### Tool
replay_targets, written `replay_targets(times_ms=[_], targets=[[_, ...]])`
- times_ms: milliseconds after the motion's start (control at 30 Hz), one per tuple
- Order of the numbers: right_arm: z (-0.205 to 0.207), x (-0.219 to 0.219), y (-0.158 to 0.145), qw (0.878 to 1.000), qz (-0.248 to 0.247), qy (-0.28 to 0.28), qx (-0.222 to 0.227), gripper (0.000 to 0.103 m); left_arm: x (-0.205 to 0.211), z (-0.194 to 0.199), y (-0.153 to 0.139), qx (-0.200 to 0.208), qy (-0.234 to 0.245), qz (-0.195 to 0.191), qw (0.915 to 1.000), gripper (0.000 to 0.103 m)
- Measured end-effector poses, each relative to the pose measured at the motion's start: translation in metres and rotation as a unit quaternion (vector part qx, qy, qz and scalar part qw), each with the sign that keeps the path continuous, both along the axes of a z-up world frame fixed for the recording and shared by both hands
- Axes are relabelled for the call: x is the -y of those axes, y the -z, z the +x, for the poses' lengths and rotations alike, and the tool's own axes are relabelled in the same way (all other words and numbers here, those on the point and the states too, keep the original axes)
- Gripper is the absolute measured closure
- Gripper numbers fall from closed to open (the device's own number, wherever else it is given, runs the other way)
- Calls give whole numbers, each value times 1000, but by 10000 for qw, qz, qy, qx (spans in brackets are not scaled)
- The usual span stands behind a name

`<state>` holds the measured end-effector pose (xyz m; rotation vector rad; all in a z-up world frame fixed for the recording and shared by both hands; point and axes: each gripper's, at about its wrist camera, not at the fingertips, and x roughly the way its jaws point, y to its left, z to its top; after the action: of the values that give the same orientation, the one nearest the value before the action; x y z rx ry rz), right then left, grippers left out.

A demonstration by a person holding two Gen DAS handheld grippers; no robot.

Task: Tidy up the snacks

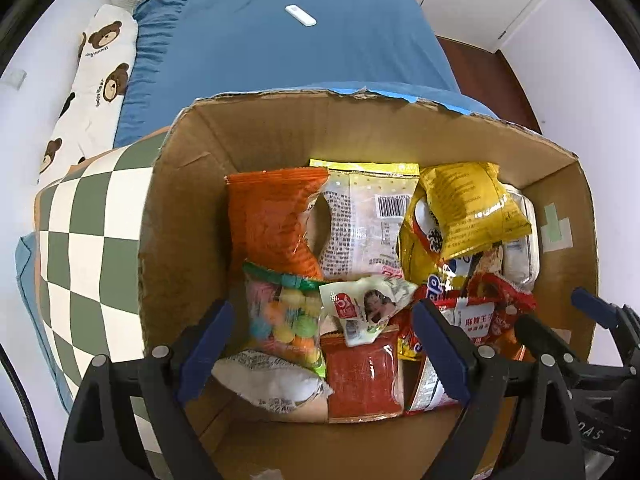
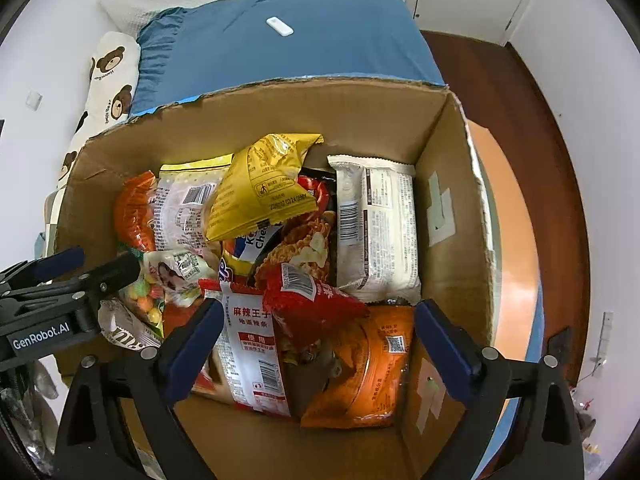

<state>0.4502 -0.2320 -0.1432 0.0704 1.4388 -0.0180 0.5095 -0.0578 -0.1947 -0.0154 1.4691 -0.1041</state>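
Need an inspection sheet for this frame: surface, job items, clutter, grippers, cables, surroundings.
Surface: blue bed sheet, with a checkered cushion beside the box.
Job's things: cardboard box holding mixed snack packets; yellow bag on top, white packet by the right wall, candy bag at left.
Clutter: white remote on the sheet.
Grippers: left gripper and right gripper both open over the box, gripping nothing.
Cables: dark cable at the left edge.
Surroundings: bear pillow, wooden floor, white walls.

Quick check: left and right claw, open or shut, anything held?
Left claw: open, holding nothing, over the snack packets in the cardboard box.
Right claw: open, holding nothing, over the same box.
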Motion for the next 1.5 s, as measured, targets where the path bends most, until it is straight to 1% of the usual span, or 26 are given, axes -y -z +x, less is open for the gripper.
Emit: replay_targets(times_ms=[200,333,500,700,833,967,1100,1300,1500], targets=[[-13,5,-8,9998,-7,50,169,5,-6,-18,-12,248,-42,19,9997,12],[-26,7,-21,9992,-45,56,384,3,-8,-35,-27,552,-59,48,9984,12],[-49,6,-45,9970,-101,0,773,3,-11,-60,-51,1034,-60,133,9945,12],[-79,1,-76,9920,-210,-99,1242,2,-19,-96,-81,1509,-168,8,9884,11],[-103,-1,-101,9863,-249,-145,1622,2,-23,-125,-103,1843,-237,-66,9826,12],[-129,-3,-124,9802,-295,-164,1951,2,-27,-152,-122,2145,-274,-53,9763,11],[-163,-4,-149,9731,-308,-178,2277,2,-32,-182,-141,2407,-297,-104,9701,11],[-208,-4,-181,9636,-281,-181,2653,1,-31,-229,-169,2832,-238,11,9588,11],[-255,-5,-210,9535,-271,-183,2996,1,-29,-273,-194,3144,-222,0,9490,11]])
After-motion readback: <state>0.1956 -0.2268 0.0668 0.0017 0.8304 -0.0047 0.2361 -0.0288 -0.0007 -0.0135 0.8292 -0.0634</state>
